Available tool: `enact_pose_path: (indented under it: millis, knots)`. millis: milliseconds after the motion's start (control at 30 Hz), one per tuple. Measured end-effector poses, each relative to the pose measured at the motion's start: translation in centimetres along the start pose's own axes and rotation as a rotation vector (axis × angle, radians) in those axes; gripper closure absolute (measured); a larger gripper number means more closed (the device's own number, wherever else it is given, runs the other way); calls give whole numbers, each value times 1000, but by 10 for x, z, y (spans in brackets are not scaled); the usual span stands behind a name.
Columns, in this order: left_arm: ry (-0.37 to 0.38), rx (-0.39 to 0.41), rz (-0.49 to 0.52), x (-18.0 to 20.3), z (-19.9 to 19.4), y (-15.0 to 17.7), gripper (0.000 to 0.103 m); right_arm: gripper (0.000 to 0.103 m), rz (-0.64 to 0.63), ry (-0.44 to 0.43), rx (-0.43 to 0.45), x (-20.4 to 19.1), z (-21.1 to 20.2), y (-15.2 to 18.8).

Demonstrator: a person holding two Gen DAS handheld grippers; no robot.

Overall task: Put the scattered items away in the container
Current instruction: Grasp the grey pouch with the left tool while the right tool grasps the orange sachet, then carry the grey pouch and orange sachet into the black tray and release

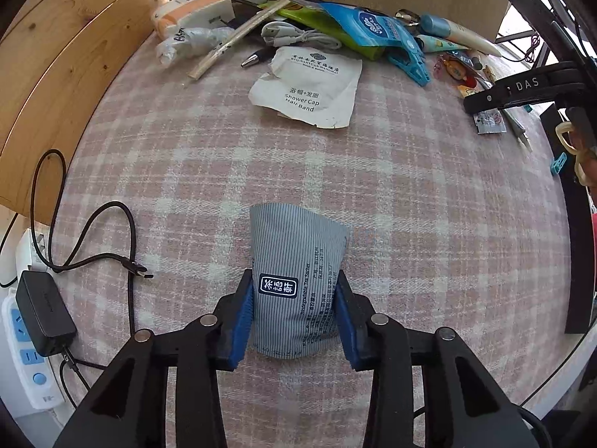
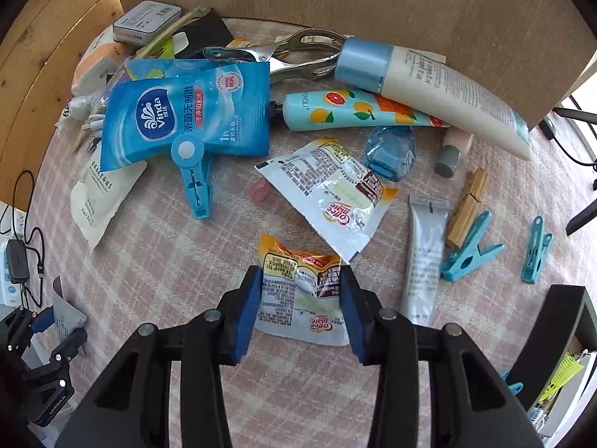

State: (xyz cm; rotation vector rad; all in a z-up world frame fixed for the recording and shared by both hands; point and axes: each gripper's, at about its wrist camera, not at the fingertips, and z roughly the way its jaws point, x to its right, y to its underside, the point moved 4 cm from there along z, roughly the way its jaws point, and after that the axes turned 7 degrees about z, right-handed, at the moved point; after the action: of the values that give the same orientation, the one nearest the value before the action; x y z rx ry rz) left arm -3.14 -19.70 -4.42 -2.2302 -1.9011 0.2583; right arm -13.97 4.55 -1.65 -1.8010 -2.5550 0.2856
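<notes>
My left gripper [image 1: 294, 287] is shut on a grey striped tea sachet [image 1: 296, 261] and holds it over the pink plaid cloth [image 1: 410, 205]. My right gripper [image 2: 298, 280] is shut on a crumpled Coffee-mate sachet [image 2: 298, 291]. A second Coffee-mate sachet [image 2: 328, 190] lies flat just beyond it. The left gripper and its tea sachet also show in the right wrist view [image 2: 56, 317] at the far left. A black container's corner [image 2: 559, 321] stands at the right.
Scattered items lie at the back: a blue Vinda wipe pack [image 2: 186, 115], a white shower cap packet [image 1: 309, 86], tubes [image 2: 447, 86], a metal clamp [image 2: 283, 52], blue pegs [image 2: 470, 250], a wooden peg [image 2: 468, 209]. Wooden boards [image 1: 67, 67] wall the back and left. A charger and cable [image 1: 44, 313] lie left.
</notes>
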Motion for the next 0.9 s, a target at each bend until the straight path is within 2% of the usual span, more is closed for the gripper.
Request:
enact_pose_path:
  millis: [200, 333, 500, 600, 667, 733, 767, 800, 833, 867, 900]
  knots:
    - [29, 1, -34, -15, -5, 4, 83, 67, 27, -21, 13, 9, -7, 11]
    - [29, 21, -23, -19, -12, 3, 83, 67, 40, -62, 39, 17, -27, 21]
    - [64, 49, -12, -9, -24, -9, 83, 67, 55, -82, 84, 25, -58, 31]
    - [88, 74, 34, 14, -37, -18, 83, 67, 75, -93, 110, 38, -81, 43]
    - [113, 83, 67, 23, -40, -30, 83, 67, 93, -85, 130, 53, -102, 64]
    - [147, 88, 105, 51, -48, -37, 83, 67, 108, -56, 156, 69, -116, 77]
    - [160, 91, 125, 73, -48, -44, 83, 67, 122, -43, 165, 68, -114, 73]
    - [169, 97, 146, 88, -60, -26, 83, 67, 139, -36, 169, 81, -123, 79]
    - [179, 101, 170, 98, -62, -30, 83, 67, 161, -27, 169, 92, -126, 81]
    - [190, 105, 195, 138, -71, -28, 83, 67, 181, -16, 170, 104, -131, 88]
    - [207, 109, 221, 154, -80, -27, 83, 67, 201, -3, 172, 116, -135, 97]
